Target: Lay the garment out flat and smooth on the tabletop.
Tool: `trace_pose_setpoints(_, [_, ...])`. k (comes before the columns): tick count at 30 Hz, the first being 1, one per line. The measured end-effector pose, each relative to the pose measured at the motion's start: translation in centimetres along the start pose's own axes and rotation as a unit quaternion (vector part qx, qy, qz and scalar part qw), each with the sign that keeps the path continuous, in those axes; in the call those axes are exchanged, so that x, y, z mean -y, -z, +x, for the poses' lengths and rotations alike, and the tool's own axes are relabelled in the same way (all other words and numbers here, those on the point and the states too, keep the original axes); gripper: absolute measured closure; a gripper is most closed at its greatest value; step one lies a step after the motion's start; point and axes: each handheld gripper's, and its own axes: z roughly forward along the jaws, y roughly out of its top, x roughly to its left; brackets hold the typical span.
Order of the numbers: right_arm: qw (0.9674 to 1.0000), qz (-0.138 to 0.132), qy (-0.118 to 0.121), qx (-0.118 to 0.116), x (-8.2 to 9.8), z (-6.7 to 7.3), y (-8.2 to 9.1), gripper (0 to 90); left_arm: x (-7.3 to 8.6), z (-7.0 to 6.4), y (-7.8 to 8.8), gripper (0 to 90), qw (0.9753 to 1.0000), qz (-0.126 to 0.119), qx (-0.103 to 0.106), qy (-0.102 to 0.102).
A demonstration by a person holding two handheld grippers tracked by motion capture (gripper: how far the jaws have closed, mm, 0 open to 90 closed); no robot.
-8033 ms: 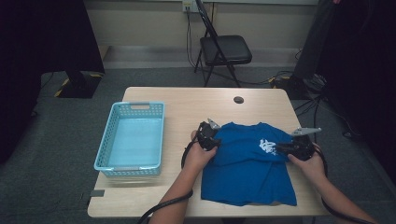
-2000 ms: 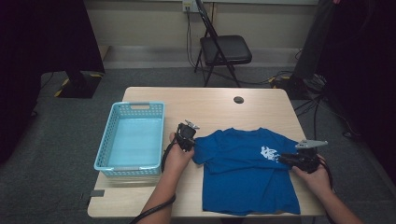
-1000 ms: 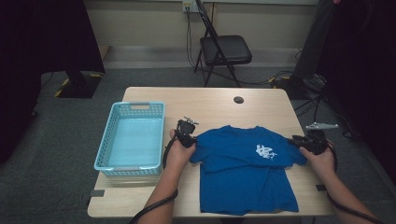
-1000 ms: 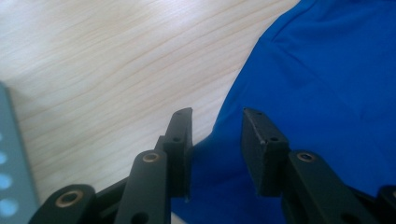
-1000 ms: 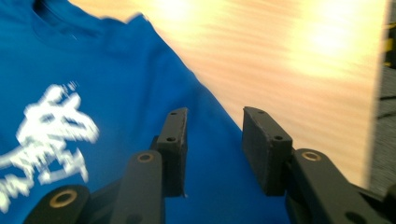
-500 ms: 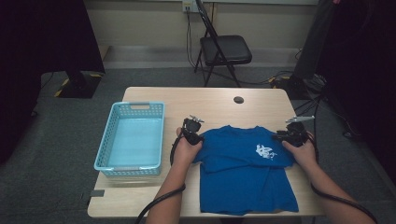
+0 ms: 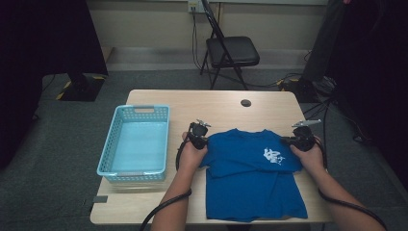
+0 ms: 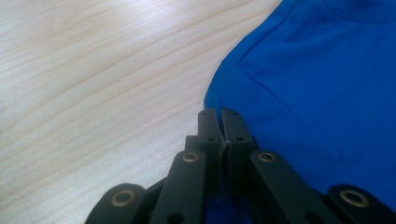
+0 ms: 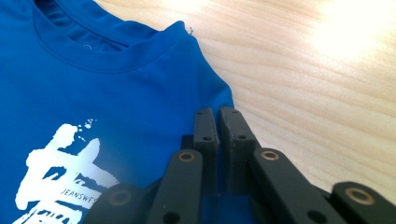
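A pale wooden counter [image 7: 159,199] carries a light-blue perforated plastic basket [image 7: 135,142] on its left part, well apart from a small dark round disc [image 7: 246,102] near the far edge; beyond the counter stands a black folding metal chair [image 7: 230,53] on grey carpet. Nothing lies between the basket and the work. A blue short-sleeved cotton T-shirt with a white chest print [image 7: 252,175] lies flat on the right half of the counter, collar toward the far edge, hem at the near edge. Compared with half a second earlier, the shirt keeps its place and both hands sit at its upper corners as before, whereas a second ago the right hand stood farther out to the right. The left claw [image 8: 219,122] has just been closing; its jaws now pinch the shirt's shoulder edge, fabric showing between them. The right claw [image 9: 218,122] has likewise just been closing and grips the opposite shoulder edge beside the collar.
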Motion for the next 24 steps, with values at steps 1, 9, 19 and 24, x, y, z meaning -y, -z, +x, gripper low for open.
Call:
trace_pose_setpoints(1, [1.0,0.0,0.0,0.0,0.0,0.0,0.0,86.5,0.0,0.1,0.0,87.9,1.0,0.0,0.0,0.003])
trace_pose_setpoints(9, [1.0,0.004,-0.005,-0.003,-0.6,0.0,-0.1,86.9,-0.3,0.7,0.1,88.0,0.9999,-0.005,-0.009,0.007])
trace_pose_setpoints(19, [0.9996,-0.023,0.015,0.011,-4.6,0.6,1.5,87.3,-3.3,1.7,2.5,88.1,0.9988,-0.033,-0.037,0.0])
trace_pose_setpoints(24, [0.9984,-0.041,0.027,0.026,-6.6,0.9,2.5,87.4,-4.5,2.2,4.0,88.1,0.9968,-0.057,-0.055,-0.003])
